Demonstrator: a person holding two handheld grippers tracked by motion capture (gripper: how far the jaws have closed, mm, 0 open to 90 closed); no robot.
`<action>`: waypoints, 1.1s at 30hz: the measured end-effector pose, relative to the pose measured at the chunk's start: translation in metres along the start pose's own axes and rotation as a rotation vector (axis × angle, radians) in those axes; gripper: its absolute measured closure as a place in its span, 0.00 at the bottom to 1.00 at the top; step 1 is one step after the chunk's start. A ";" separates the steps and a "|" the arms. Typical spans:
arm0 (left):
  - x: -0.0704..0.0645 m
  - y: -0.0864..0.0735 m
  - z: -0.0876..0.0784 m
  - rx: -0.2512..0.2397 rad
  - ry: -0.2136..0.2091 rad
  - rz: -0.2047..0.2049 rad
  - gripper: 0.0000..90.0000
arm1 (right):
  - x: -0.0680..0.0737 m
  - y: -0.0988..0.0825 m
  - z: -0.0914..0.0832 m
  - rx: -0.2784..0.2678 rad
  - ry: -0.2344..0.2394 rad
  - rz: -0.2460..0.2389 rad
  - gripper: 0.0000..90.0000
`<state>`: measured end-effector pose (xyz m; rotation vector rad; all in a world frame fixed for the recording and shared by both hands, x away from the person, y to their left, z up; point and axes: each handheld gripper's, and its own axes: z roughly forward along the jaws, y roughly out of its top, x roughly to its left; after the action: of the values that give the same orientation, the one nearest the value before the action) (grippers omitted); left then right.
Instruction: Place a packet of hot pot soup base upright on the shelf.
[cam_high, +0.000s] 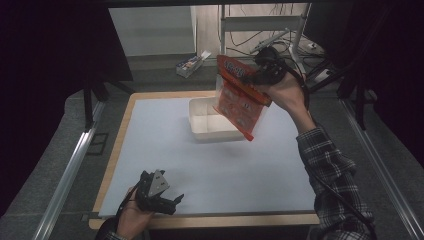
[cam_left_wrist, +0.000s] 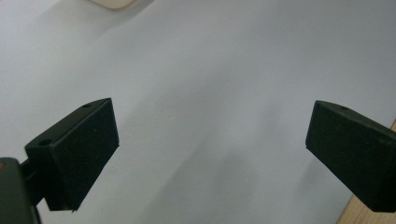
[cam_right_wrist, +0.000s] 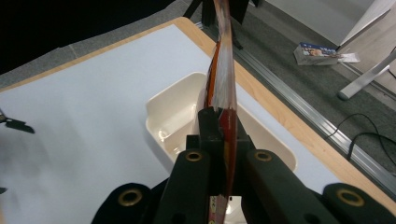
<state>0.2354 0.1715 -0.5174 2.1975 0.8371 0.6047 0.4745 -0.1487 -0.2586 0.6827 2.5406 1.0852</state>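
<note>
Nearest, at about 7 o'clock on the table in the high view, left gripper (cam_high: 176, 201) lies low over the matte pale-blue table sheet (cam_high: 165, 145), held by a hand (cam_high: 131, 220); jaws spread wide, nothing between the blocky black pads (cam_left_wrist: 86, 149), grey three-cornered plate on top. Sheet is smooth and flat, bordered by a light wooden table edge (cam_high: 210, 220). Past centre, roughly 12 o'clock, sits a cream plastic tub (cam_high: 205, 125), rectangular with rounded corners, glossy inside, looks empty though part of it is hidden behind the packet. Above it, at 1 o'clock, right gripper (cam_high: 250, 77) is lifted clear of the table and clamped tight on the top part of a snack packet (cam_high: 240, 102): flat crinkly foil-like pouch, orange-red with a white printed panel, print too blurred to read. Packet hangs tilted, lower corner dipping toward the tub's right rim, touching or not cannot be told. In the right gripper view the packet (cam_right_wrist: 224, 79) is seen edge-on, thin, pinched between the black jaws, tub (cam_right_wrist: 173, 121) below it. Plaid sleeve (cam_high: 330, 175) at 4 o'clock. Farthest, on the grey floor at 12 o'clock, a small box (cam_high: 189, 64).
</note>
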 end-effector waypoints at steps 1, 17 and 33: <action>0.000 0.000 0.000 0.001 0.000 0.000 0.03 | -0.002 0.001 0.002 0.002 -0.004 0.000 0.99; 0.000 -0.001 0.001 -0.004 -0.003 -0.009 0.02 | -0.033 0.020 0.037 0.014 -0.028 -0.033 0.99; 0.006 -0.003 0.001 -0.026 -0.047 -0.059 0.01 | -0.044 0.025 0.072 0.038 -0.044 -0.058 0.99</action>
<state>0.2383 0.1770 -0.5194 2.1469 0.8622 0.5307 0.5512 -0.1141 -0.2848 0.6315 2.5335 0.9944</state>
